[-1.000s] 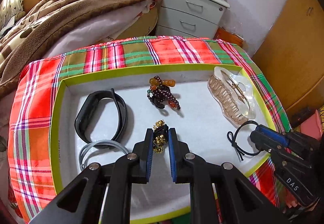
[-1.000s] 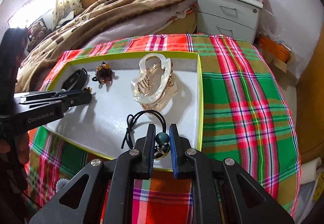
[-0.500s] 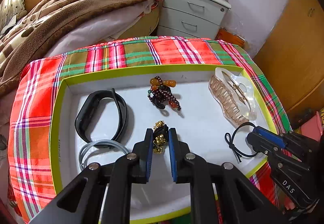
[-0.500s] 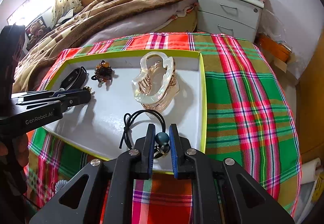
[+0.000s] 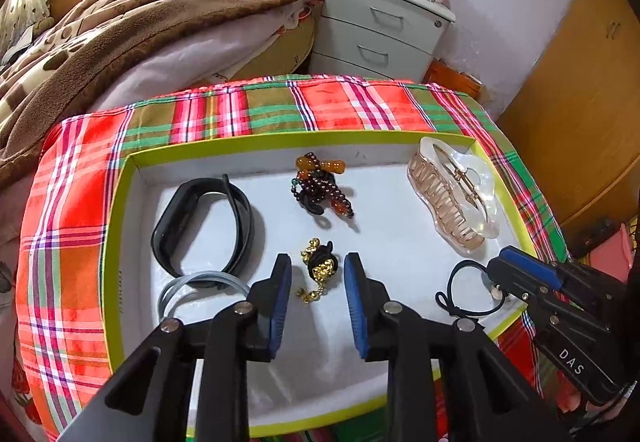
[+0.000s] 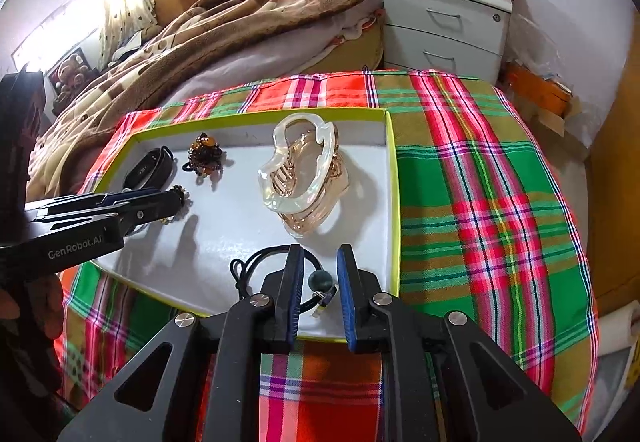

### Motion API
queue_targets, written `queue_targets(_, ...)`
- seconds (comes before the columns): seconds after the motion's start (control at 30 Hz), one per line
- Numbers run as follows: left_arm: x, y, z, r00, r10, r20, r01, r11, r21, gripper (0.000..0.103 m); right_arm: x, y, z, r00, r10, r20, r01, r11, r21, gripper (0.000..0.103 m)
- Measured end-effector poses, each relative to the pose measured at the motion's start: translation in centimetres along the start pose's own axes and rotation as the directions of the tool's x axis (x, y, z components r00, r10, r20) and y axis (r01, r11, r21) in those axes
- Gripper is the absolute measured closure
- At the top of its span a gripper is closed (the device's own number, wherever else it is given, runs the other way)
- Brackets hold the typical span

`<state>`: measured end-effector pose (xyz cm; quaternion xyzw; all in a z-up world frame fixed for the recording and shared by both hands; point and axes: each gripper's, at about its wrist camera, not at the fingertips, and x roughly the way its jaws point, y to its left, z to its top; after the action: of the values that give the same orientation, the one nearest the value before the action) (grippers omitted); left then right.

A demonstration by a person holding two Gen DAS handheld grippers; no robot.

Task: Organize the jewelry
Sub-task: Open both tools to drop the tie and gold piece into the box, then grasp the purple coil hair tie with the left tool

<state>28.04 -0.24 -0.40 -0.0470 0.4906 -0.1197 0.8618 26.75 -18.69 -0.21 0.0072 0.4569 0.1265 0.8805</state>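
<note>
Sitting on the table: a tray with a lime-green rim and white floor, on a red and green plaid cloth.
Left gripper: jaws spread apart, holding nothing; blue pads on either side of the gold bead tie without touching it.
Gold bead tie: black elastic with gold beads, lying on the tray floor near the front middle, a small gold chain trailing toward the camera.
Right gripper: jaws parted, nothing clamped; it hovers over the tray's front right corner.
Black hair tie: thin loop with a dark green bead, lying on the tray floor; the bead sits between the right pads, clear of both.
Hair claw: large, translucent, pearly, at the tray's right side, just behind the black hair tie.
Beaded tie: dark red and amber beads, at the back middle.
Wristband: black, on its side at the left, touching a grey ring in front of it.
Behind the table: a bed with a brown blanket and a grey nightstand.
</note>
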Motion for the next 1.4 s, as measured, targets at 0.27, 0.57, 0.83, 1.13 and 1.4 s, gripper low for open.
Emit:
queue_targets(0.27, -1.3, -0.2, -0.5, 1.0, -0.003, 0.017, 0.003, 1.0, 0.008, 0.068, -1.1, 0.3, -0.2, 1.0, 0.005, 0.024, -0.005, 1.0, 0.016, 0.083)
queue_targets(0.57, -4.1, -0.9, -2.0, 0.999, -0.015, 0.05, 0.015, 1.0, 0.012, 0.068, -3.7, 1.0, -1.3, 0.997, 0.019, 0.078, -0.021, 0.999, 0.028, 0.082)
queue_targets(0.83, -7.1, -2.0, -4.8, 0.994, -0.07, 0.082, 0.068, 0.997, 0.028, 0.068, -6.2, 1.0, -3.3, 0.992, 0.038, 0.121, -0.046, 0.997, 0.065, 0.079)
queue_targets(1.13, -7.8, -3.7, -9.5, 0.989, -0.145, 0.033, 0.143, 0.988, 0.065, 0.068, -8.1, 0.6, -6.7, 0.989, 0.046, 0.14, -0.062, 0.992, 0.114, 0.079)
queue_targets(1.4, -6.4, -5.0, -11.1, 0.986, -0.163, -0.021, 0.164, 0.984, 0.063, 0.068, -8.5, 0.7, -9.2, 0.991, 0.047, 0.123, -0.061, 0.991, 0.119, 0.079)
